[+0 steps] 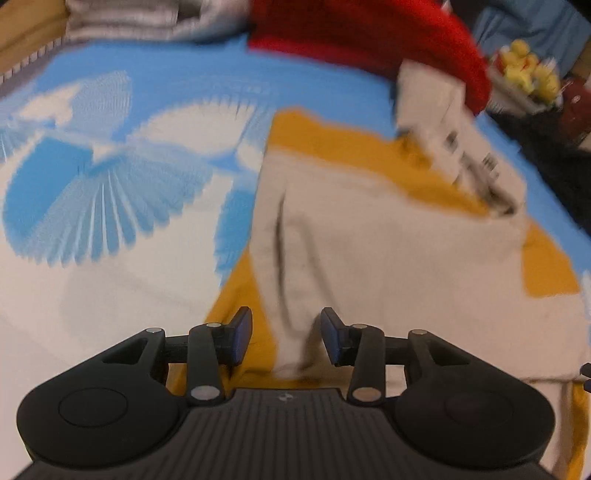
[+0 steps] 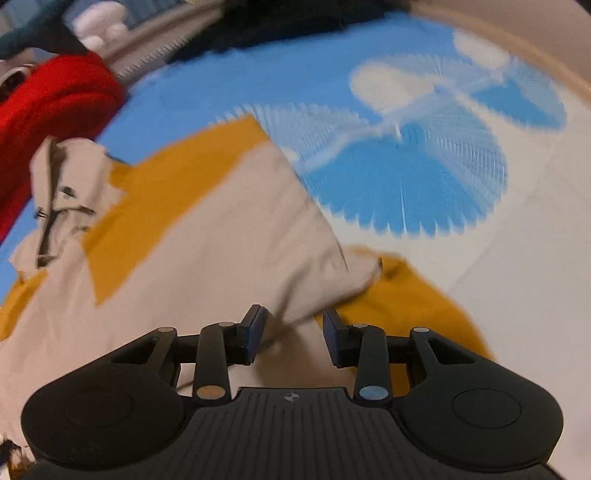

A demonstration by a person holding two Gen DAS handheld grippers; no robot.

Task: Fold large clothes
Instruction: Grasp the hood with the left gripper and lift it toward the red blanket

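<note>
A large garment with a beige outside (image 1: 388,251) and a mustard-yellow lining (image 1: 332,136) lies partly folded on a blue and white bed cover (image 1: 110,184). My left gripper (image 1: 286,338) is open just above the garment's near edge, with a beige fold between its jaws but not pinched. In the right wrist view the same beige garment (image 2: 207,236) and yellow lining (image 2: 406,306) lie below my right gripper (image 2: 291,332), which is open over a beige corner. Both views are blurred by motion.
A red garment (image 1: 369,33) (image 2: 48,99) lies at the far end of the bed next to grey folded fabric (image 1: 122,18). A tray of yellow items (image 1: 524,70) and dark clutter (image 1: 554,147) stand beyond the bed's right edge.
</note>
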